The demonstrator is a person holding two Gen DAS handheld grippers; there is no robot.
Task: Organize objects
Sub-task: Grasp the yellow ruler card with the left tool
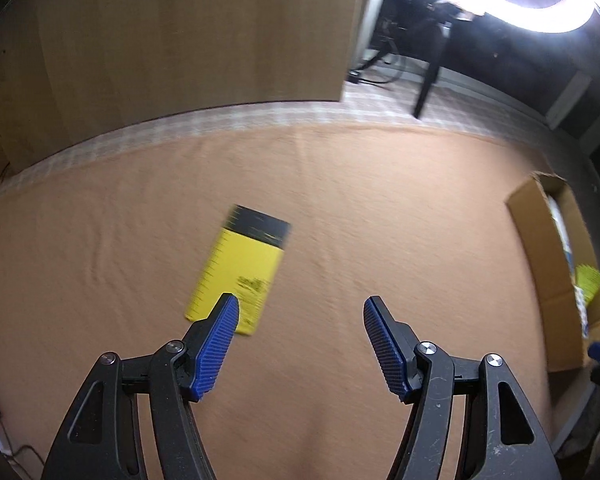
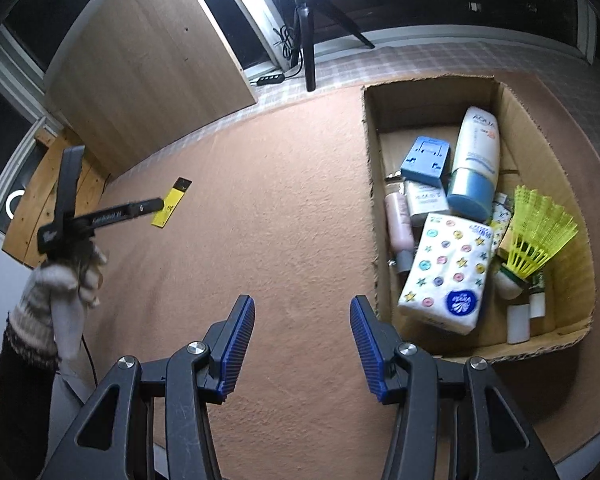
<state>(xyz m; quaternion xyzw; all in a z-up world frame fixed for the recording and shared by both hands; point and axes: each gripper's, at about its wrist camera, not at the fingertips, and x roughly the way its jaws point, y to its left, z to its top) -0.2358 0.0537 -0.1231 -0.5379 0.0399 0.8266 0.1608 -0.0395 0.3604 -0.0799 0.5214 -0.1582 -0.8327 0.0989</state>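
Observation:
A flat yellow card with a black end (image 1: 240, 268) lies on the orange cloth (image 1: 340, 208), blurred by motion. My left gripper (image 1: 300, 304) hangs open above the cloth; its left fingertip overlaps the card's near corner and nothing is between the pads. The right wrist view shows the same card (image 2: 172, 202) far left, under the black tool held by a gloved hand (image 2: 72, 280). My right gripper (image 2: 302, 304) is open and empty, just left of the cardboard box (image 2: 432, 84). In the box lie a tissue pack (image 2: 448, 272), a sunscreen tube (image 2: 478, 152), a blue block (image 2: 424, 160) and a yellow shuttlecock (image 2: 536, 236).
A wooden panel (image 1: 180, 32) stands behind the cloth, with a checked sheet along its foot. A black tripod (image 2: 310, 40) with a ring light (image 1: 540, 12) stands at the back beside cables. The box (image 1: 540, 248) sits at the cloth's right edge.

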